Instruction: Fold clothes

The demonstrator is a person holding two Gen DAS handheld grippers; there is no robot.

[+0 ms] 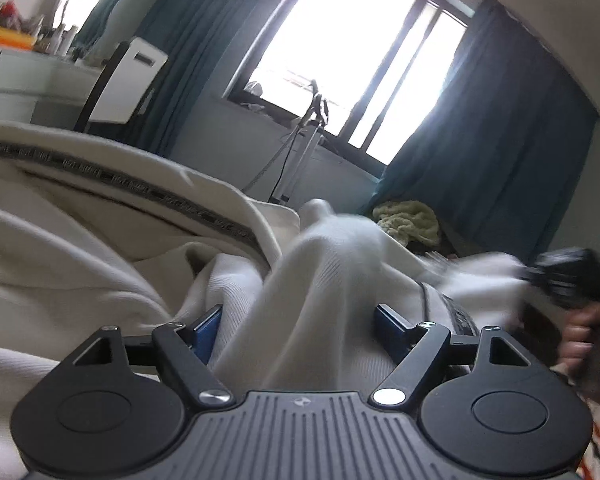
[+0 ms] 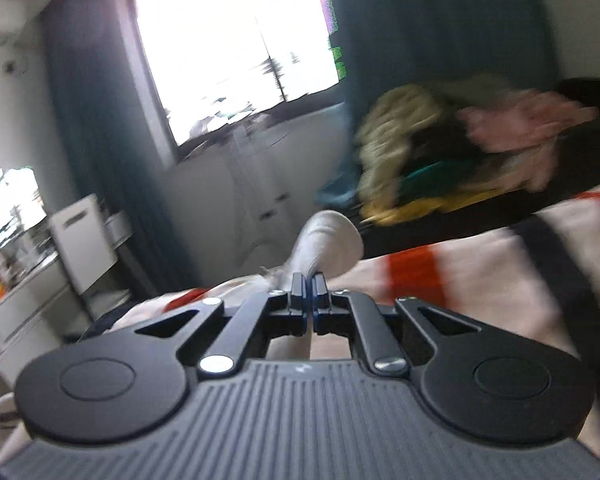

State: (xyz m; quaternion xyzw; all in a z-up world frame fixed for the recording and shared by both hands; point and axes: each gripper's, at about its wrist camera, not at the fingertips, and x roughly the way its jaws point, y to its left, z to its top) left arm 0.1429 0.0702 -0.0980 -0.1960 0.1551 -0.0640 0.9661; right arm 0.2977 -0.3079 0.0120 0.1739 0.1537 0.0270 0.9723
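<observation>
A cream-white ribbed garment [image 1: 100, 248] with a dark lettered band lies bunched across the left wrist view. My left gripper [image 1: 300, 320] is open, its blue pads wide apart, with a fold of the garment lying between them. My right gripper [image 2: 309, 300] is shut on a white piece of the garment [image 2: 324, 244], which sticks up past the fingertips. In the left wrist view the right gripper [image 1: 572, 280] shows blurred at the right edge, held by a hand, at the garment's far end.
An orange, white and dark striped bedcover [image 2: 460, 264] lies under the garment. A pile of yellow, green and pink clothes [image 2: 440, 152] sits at the back right. A window with teal curtains [image 1: 500, 140], a stand [image 1: 300, 152] and a white desk [image 1: 28, 80] stand behind.
</observation>
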